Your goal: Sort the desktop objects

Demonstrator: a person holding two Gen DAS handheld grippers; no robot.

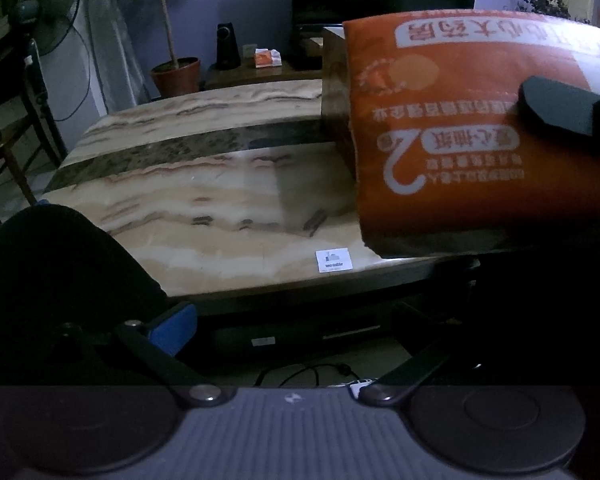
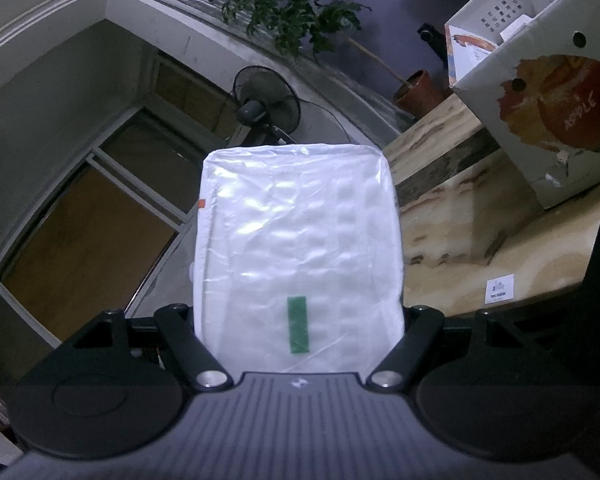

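An orange tissue pack (image 1: 460, 140) with white print hangs over the marble table's (image 1: 204, 200) near right part. A black finger (image 1: 560, 110) of my right gripper presses on its top face. In the right wrist view the pack's white plastic underside (image 2: 300, 240), with a green strip, fills the gap between the jaws of my right gripper (image 2: 300, 312). That gripper is shut on the pack, and the pack hides its fingertips. My left gripper (image 1: 296, 320) hangs low in front of the table edge, open, with nothing between its blue pad (image 1: 174, 326) and its other finger.
An open cardboard box (image 2: 540, 120) with apple print stands on the table (image 2: 460, 240) to the right. A white sticker (image 1: 334, 260) lies near the front edge. A person's dark knee (image 1: 60, 280) is at the left. A fan (image 1: 48, 8), potted plant (image 1: 176, 76) and speaker (image 1: 226, 46) stand beyond.
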